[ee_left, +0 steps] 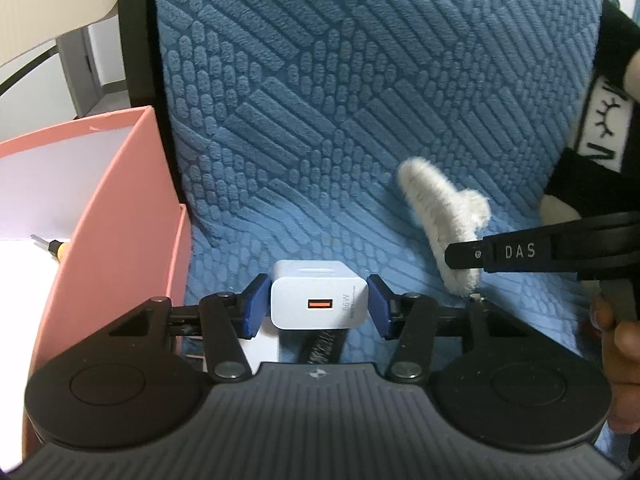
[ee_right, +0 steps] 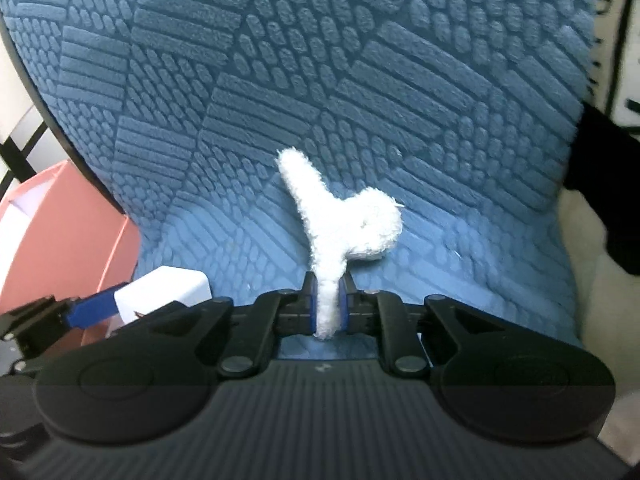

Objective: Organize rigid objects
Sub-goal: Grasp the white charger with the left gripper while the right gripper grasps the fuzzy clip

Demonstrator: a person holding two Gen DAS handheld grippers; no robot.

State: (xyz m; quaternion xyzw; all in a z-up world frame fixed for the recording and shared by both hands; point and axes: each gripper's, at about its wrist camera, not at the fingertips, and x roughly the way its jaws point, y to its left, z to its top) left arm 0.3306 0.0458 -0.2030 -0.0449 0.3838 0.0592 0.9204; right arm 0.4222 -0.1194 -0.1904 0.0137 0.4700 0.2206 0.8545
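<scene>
My left gripper [ee_left: 318,304] is shut on a white 66W USB charger block [ee_left: 318,300], its blue pads pressing both sides, just above the blue textured cushion [ee_left: 320,120]. My right gripper [ee_right: 328,304] is shut on the end of a fluffy white hair claw clip [ee_right: 344,216], which stands up over the cushion. The clip also shows in the left wrist view [ee_left: 444,216], with the right gripper's black finger [ee_left: 500,254] against it. The charger block [ee_right: 164,292] and the left gripper's blue pad show at the lower left of the right wrist view.
A pink open box [ee_left: 116,208] stands left of the cushion, with a yellow-handled screwdriver [ee_left: 50,246] inside. It also shows in the right wrist view [ee_right: 68,232]. A black and white plush item [ee_left: 600,128] lies at the right. The cushion sits on a black-framed chair [ee_left: 140,40].
</scene>
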